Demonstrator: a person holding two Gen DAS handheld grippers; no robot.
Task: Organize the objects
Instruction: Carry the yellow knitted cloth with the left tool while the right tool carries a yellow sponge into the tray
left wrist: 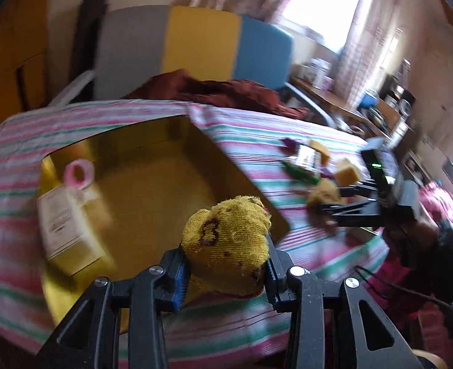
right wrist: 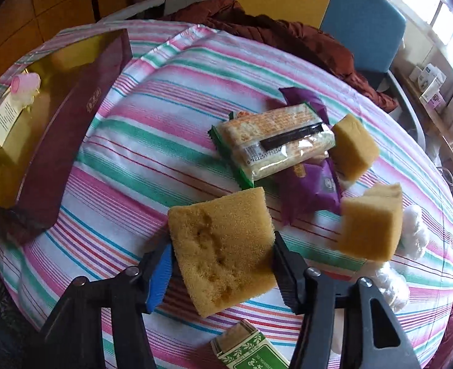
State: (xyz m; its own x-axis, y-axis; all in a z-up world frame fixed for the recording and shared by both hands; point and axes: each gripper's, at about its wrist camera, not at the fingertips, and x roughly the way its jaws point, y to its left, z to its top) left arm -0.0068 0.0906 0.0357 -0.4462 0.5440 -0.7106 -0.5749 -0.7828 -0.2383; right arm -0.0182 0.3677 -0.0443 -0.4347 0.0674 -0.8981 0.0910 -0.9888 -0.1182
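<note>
Striped cloth [right wrist: 171,70] covering the surface. Dark red fabric [right wrist: 303,40] bunched at far edge. Behind it chairs: grey [left wrist: 131,46], yellow [left wrist: 202,40], blue [left wrist: 266,52]. Bright window [left wrist: 328,3] and cluttered desk [left wrist: 328,92] at right.

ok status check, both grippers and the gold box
Left gripper shut on yellow mesh cloth, by the gold box rim. Right gripper around a sponge, contact unclear. Box path clear.
</note>
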